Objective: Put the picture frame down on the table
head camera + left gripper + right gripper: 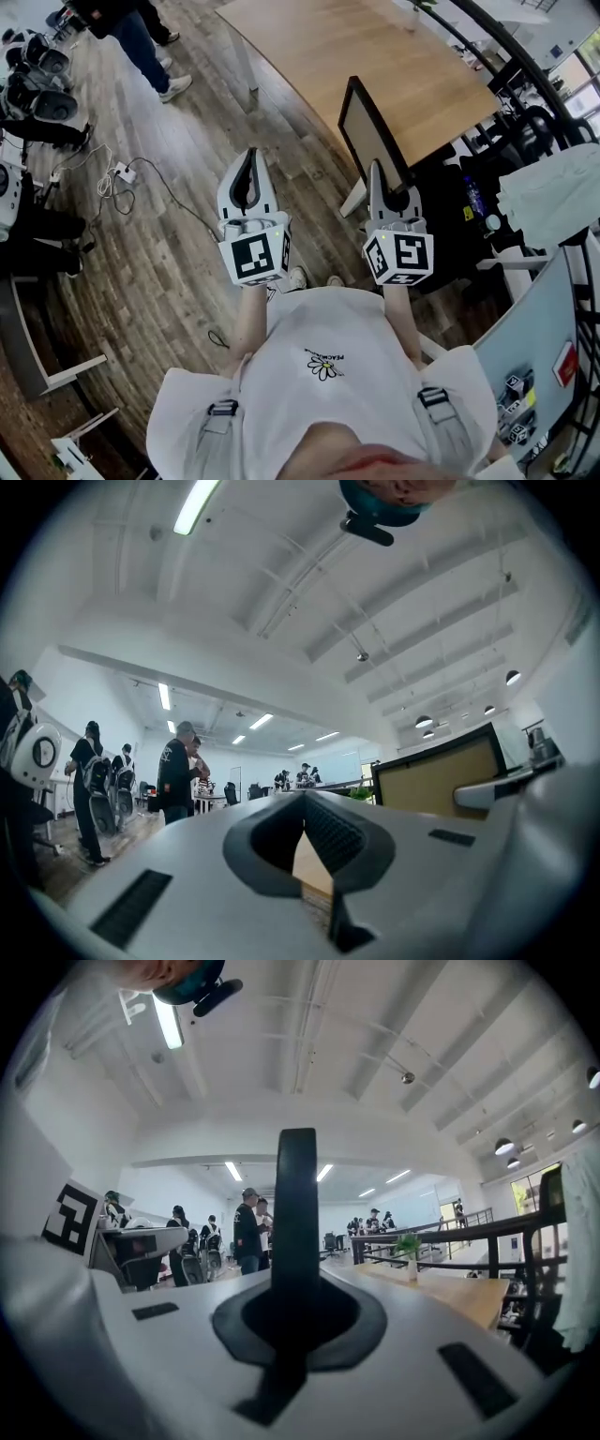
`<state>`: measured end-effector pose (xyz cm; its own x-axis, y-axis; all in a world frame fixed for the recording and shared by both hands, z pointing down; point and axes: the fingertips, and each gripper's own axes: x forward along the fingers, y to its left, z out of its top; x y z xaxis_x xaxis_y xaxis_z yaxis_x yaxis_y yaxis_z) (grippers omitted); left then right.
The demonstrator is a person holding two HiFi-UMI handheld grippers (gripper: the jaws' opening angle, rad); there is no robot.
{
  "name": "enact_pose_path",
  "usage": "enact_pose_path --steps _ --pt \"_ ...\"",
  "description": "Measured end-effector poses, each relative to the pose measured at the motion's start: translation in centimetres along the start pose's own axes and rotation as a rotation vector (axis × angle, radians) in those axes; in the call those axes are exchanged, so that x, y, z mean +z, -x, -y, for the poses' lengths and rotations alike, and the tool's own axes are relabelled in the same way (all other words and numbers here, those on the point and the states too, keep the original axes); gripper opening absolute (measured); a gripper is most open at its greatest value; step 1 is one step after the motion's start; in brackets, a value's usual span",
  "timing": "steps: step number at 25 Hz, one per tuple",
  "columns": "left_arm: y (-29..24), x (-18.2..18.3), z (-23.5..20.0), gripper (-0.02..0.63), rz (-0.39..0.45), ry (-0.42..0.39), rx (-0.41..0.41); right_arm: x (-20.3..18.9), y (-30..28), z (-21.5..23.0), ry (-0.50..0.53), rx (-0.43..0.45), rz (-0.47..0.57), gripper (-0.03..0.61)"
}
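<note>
Left gripper (249,159): centre-left of the head view; fingers drawn together at the tips with nothing held, only a sliver of wood showing through the gap below them
Right gripper (376,178): centre-right; fingers clamped on the lower edge of the picture frame (367,127)
Frame's place: upright and in the air, just above centre; it shows edge-on as a dark bar in the right gripper view, tan panel turned toward the left gripper
Surface (375,52): wooden top across the upper middle, beyond the frame, which does not appear to rest on it
Done, as judged: frame in hand and close to the surface
Left to do: lower it, lay it down, let go
Hard to tell: the grip point sits behind the marker cube (401,258); whether the frame's far corner overlaps or touches the surface; the frame's other face is unseen
</note>
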<state>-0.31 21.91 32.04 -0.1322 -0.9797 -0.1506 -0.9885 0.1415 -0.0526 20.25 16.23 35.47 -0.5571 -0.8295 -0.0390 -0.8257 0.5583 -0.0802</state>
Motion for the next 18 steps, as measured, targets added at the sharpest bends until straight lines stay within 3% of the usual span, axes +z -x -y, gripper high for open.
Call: enact_pose_path --steps 3,18 --pt "-0.1 0.1 -1.0 0.017 0.01 -0.03 -0.002 -0.4 -0.9 -1.4 -0.016 0.029 -0.002 0.021" --pt "-1.7 -2.4 -10.0 0.016 -0.002 0.051 0.027 -1.6 -5.9 -7.0 -0.01 0.022 0.01 0.02"
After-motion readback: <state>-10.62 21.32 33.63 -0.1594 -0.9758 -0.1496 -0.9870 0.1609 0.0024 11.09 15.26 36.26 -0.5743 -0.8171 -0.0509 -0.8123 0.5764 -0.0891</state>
